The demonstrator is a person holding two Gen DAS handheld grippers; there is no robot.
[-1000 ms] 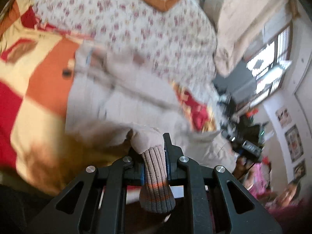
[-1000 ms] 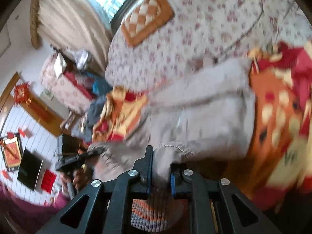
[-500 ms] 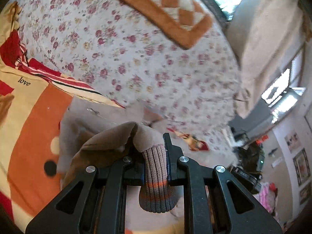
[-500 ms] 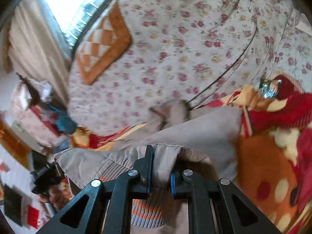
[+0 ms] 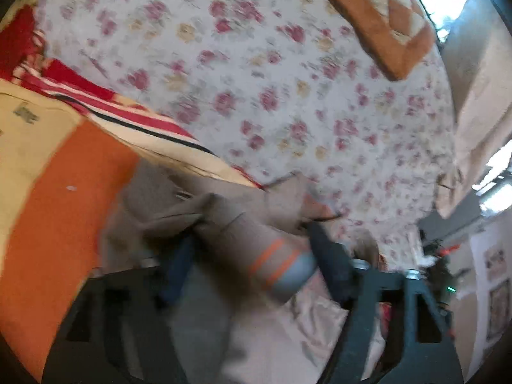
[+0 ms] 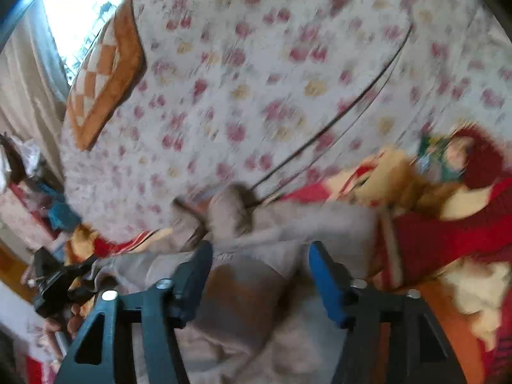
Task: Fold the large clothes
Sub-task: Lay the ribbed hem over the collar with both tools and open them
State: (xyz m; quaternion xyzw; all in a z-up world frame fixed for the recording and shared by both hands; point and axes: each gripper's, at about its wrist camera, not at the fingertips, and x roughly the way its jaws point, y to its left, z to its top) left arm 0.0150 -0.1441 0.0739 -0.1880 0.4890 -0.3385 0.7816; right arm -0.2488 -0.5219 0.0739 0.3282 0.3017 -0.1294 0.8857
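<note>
A taupe jacket with an orange-striped cuff is seen, running toward two o'clock between the spread left gripper; the right gripper is likewise parted.

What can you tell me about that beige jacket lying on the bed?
The beige jacket looks like soft, sturdy cloth, bunched and partly folded on the orange and red blanket. Its ribbed knit cuff, brown-grey with two orange stripes, lies between the left gripper's spread fingers. The right gripper is open over a fold. The pictures are blurred.
</note>
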